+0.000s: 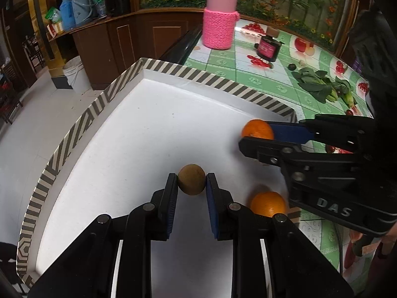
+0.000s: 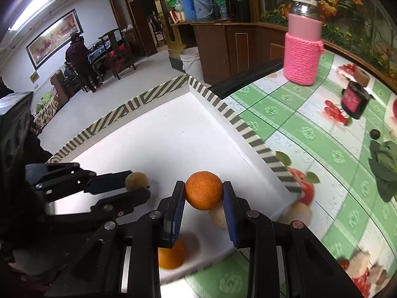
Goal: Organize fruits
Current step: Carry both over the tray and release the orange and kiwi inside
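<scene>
1. Brown fruit [image 1: 191, 179]: gripped between the jaws of the left gripper [image 1: 192, 186], held over the white floor of the striped tray [image 1: 74, 134].
2. Orange [image 2: 204, 190]: clamped by the right gripper [image 2: 204, 198], above the tray near its right wall.
3. Second orange [image 1: 268, 203]: lying loose in the tray; judged already placed.
4. A pale fruit [image 2: 218, 217] also sits in the tray, partly hidden.
5. Remaining, by judgement: both held fruits need setting down.
6. Tablecloth [image 2: 310, 134] carries leafy greens [image 1: 320, 84], a pink-sleeved jar [image 1: 219, 22] and a dark pot [image 1: 268, 48].

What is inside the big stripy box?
Inside the stripy box, an orange sits on its white floor. The left gripper holds a brown fruit over it, and the right gripper holds another orange. The grippers hide part of the floor.
</scene>
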Demonstrator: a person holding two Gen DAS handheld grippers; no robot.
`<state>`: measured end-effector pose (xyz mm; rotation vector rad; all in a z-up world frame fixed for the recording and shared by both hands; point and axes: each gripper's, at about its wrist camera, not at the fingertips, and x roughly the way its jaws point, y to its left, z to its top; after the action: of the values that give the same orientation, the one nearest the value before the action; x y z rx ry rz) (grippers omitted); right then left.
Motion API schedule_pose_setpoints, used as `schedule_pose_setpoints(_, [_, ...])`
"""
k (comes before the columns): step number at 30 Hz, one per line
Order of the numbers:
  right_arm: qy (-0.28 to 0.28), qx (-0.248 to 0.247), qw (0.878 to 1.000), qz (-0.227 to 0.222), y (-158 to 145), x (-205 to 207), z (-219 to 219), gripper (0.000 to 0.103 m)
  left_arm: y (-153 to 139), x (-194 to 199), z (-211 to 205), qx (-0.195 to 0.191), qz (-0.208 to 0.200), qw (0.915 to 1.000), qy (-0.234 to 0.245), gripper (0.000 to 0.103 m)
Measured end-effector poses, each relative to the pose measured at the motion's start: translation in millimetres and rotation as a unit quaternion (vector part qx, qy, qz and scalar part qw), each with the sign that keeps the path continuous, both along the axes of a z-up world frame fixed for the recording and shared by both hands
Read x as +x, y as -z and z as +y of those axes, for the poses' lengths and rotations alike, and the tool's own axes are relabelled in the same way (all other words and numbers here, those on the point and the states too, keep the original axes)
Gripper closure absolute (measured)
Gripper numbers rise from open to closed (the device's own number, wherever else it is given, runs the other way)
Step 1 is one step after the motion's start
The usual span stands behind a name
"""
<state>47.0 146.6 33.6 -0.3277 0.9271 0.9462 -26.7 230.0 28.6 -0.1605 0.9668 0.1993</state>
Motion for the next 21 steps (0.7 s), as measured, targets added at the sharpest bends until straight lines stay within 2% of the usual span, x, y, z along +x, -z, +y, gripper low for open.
schedule_pose_setpoints(5, [0.010,-0.013,1.000,-0.007,10,12,13,0.073,4,4,3,-0.007,0.002,0.9999,-0.011,0.083])
schedule_pose_setpoints(10, [0.012,-0.022,1.000,-0.001,20,17,17,0.071,9,10,-1,0.002,0.007,0.9999,-0.011,0.083])
schedule_pose_setpoints(16, [0.015,-0.017,1.000,-0.001,13,14,11,0.067,9,9,0,0.008,0.007,0.9996,-0.024,0.081])
schedule_pose_setpoints(18, [0.019,-0.012,1.000,-0.005,7,12,4,0.062,7,6,0,0.018,0.006,0.9994,-0.030,0.068])
schedule_pose_setpoints(20, [0.026,-0.007,1.000,-0.015,-2,8,-6,0.058,4,3,0,0.021,-0.002,0.9993,-0.032,0.037])
schedule_pose_setpoints(21, [0.029,-0.004,0.999,-0.018,-6,6,-11,0.055,1,0,-1,0.022,-0.008,0.9992,-0.033,0.031])
